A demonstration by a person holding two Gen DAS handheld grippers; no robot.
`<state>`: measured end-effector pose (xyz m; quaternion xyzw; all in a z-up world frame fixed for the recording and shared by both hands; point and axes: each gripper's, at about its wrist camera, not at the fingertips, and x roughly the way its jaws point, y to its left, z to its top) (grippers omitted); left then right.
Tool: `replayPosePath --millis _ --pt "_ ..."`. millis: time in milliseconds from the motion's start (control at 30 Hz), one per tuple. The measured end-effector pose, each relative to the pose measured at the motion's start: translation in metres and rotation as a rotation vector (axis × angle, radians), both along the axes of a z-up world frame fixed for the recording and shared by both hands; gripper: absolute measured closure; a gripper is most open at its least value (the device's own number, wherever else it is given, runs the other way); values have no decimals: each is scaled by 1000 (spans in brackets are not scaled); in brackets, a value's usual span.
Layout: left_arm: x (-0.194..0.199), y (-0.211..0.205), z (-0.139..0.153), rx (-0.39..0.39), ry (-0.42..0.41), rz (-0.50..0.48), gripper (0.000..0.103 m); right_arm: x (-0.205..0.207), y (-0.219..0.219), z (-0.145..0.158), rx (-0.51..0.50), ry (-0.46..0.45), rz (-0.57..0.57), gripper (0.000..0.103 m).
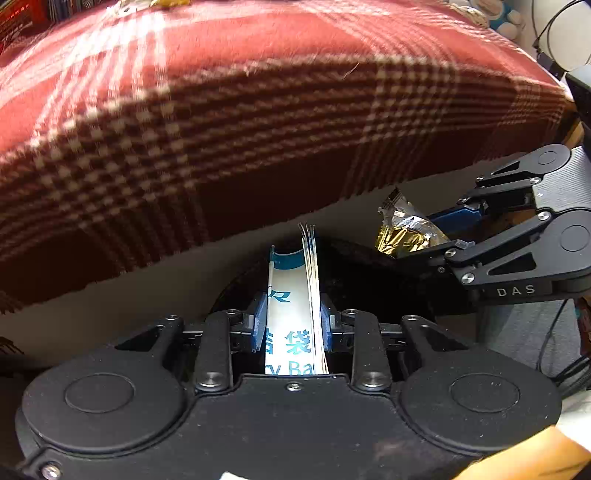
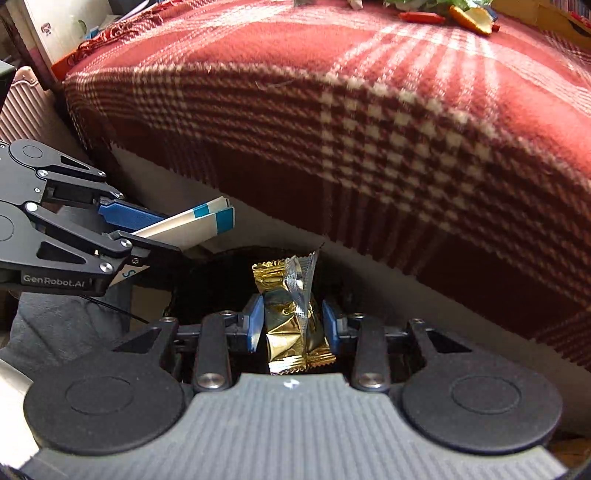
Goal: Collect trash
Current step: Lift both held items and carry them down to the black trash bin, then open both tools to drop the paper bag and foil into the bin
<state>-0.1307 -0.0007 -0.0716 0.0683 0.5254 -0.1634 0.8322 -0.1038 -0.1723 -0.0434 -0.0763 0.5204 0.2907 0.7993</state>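
My left gripper [image 1: 293, 325] is shut on a folded white paper bag with blue print [image 1: 291, 314], which stands upright between the blue pads. The same bag [image 2: 195, 221] sticks out of the left gripper [image 2: 155, 232] at the left of the right wrist view. My right gripper [image 2: 293, 325] is shut on crumpled gold and silver wrappers [image 2: 290, 317]. From the left wrist view those wrappers [image 1: 404, 230] show at the right, in the right gripper [image 1: 454, 229]. Both grippers hang over a dark round opening [image 2: 221, 280], likely a bin.
A red and white plaid blanket [image 1: 240, 110] covers a table or bed just ahead, its hem hanging above a pale side panel [image 1: 110, 302]. More scraps, orange peel [image 2: 474, 18] and a red wrapper [image 2: 421, 16], lie on its far edge. Cables [image 1: 554, 332] trail at the right.
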Motion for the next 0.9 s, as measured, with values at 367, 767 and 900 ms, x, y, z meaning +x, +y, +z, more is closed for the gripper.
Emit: replayPosePath --millis 367,767,900 --pt "23 2 -97 79 239 105 76 25 25 -54 -77 195 57 59" --pt "31 -10 -115 97 261 118 62 40 44 -95 -115 269 39 42" --pt "30 -11 -107 103 255 123 57 41 37 -89 -114 272 40 40"
